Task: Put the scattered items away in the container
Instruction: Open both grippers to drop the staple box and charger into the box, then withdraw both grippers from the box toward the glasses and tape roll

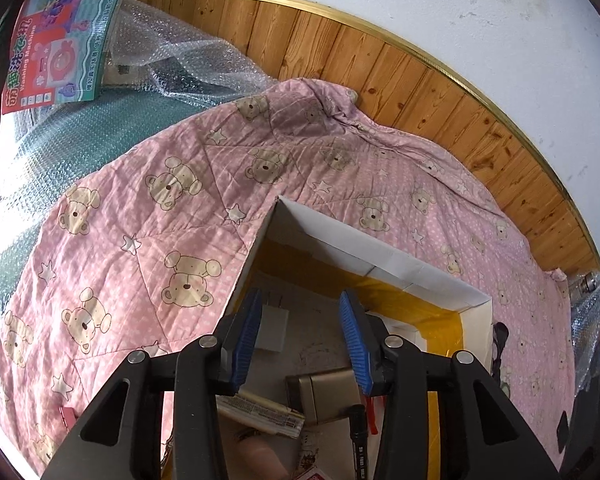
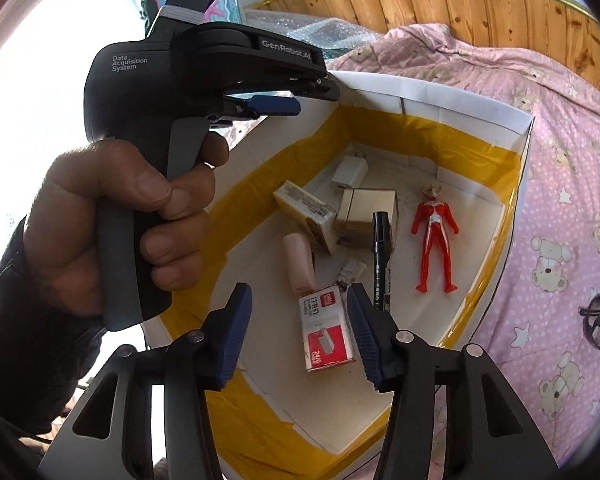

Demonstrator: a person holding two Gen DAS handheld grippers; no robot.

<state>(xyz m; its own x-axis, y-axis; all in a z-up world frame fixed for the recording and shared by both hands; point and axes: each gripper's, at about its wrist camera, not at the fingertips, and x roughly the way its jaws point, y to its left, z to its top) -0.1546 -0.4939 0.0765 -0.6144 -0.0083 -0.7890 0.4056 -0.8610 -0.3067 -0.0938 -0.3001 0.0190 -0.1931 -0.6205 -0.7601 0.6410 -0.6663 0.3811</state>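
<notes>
Place: a home bedroom.
Bedding: pink quilt [image 1: 228,184] printed with teddy bears and stars.
Wall: wooden wainscot [image 1: 400,64] under white plaster.
Clutter: toy washing-machine box [image 1: 60,36], bubble wrap [image 1: 180,56].

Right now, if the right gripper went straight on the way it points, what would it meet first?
Most likely the red-and-white staple box, which lies on the floor of the white box right between the open right gripper fingers. The black marker lies just beside that line; depth is hard to judge.

Quilted cotton bedspread [image 1: 204,208], glossy yellow-taped cardboard box [image 2: 440,100], varnished wood panelling [image 1: 420,76]
</notes>
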